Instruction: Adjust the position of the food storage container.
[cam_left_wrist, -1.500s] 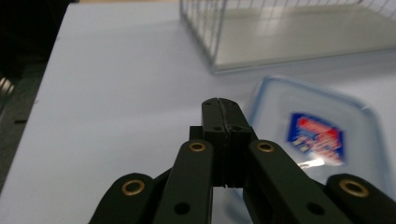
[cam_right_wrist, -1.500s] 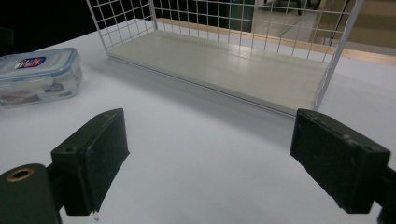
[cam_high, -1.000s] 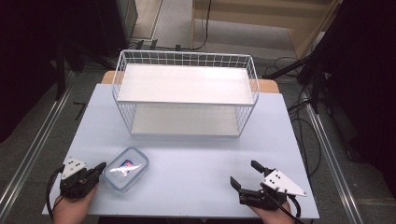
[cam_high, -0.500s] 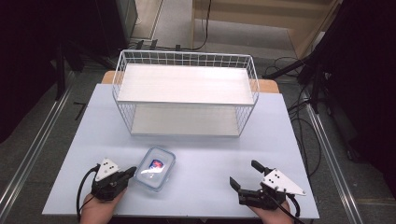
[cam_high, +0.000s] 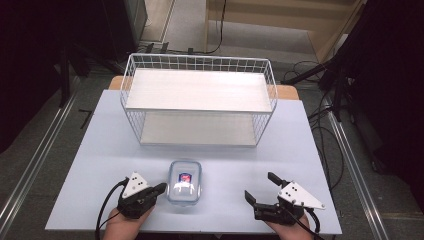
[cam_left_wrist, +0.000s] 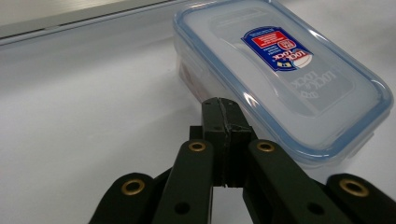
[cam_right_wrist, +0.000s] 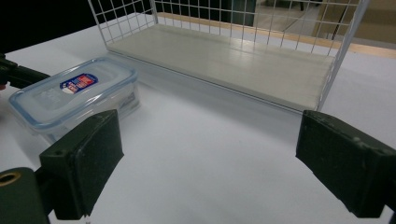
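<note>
Spanning the whole scene, the pale bench (cam_high: 90, 150) carries everything. Well ahead of both claws stands a white wire rack (cam_high: 198, 105) with two shelves, its lower shelf facing them. Nearer, a clear food box (cam_high: 184, 182) with a blue-rimmed lid and a red and blue label lies flat on the bench, between the two claws and much closer to the left one. The left claw (cam_high: 161, 187) is pressed together with nothing between its jaws; its tip sits right against the box's left side, though actual contact cannot be told. The right claw (cam_high: 260, 187) rests on the bench well apart from the box, to the box's right, jaws spread wide and empty.
</note>
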